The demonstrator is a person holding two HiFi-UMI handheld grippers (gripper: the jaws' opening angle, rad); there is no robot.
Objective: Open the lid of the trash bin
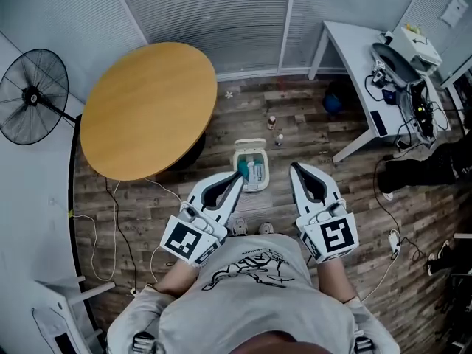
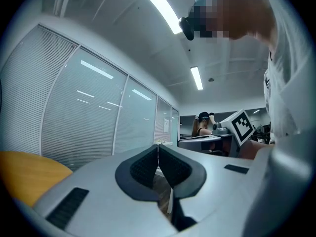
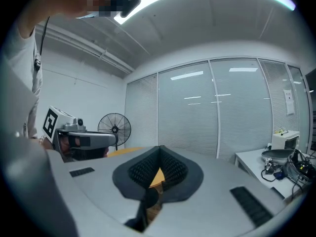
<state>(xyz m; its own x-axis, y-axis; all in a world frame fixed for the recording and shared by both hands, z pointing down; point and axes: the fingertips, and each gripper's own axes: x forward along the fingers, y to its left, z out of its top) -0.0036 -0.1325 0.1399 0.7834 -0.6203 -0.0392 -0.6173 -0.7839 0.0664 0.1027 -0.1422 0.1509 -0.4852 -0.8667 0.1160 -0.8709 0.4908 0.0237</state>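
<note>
The trash bin [image 1: 254,189] on the floor shows its lid [image 1: 249,144] raised, so the task looks done. The left tongs [image 1: 239,175] and right tongs [image 1: 293,167] are both closed together and empty.

Your left gripper [image 1: 237,175] points toward one o'clock, jaws together and empty; your right gripper [image 1: 294,167] points toward eleven o'clock, jaws likewise together, empty.

Tools: two, left tool [image 1: 240,175], right tool [image 1: 293,166]. One trash bin [image 1: 251,144], one round table [image 1: 147,109], one fan [image 1: 33,96], one white desk [image 1: 354,43].
</note>
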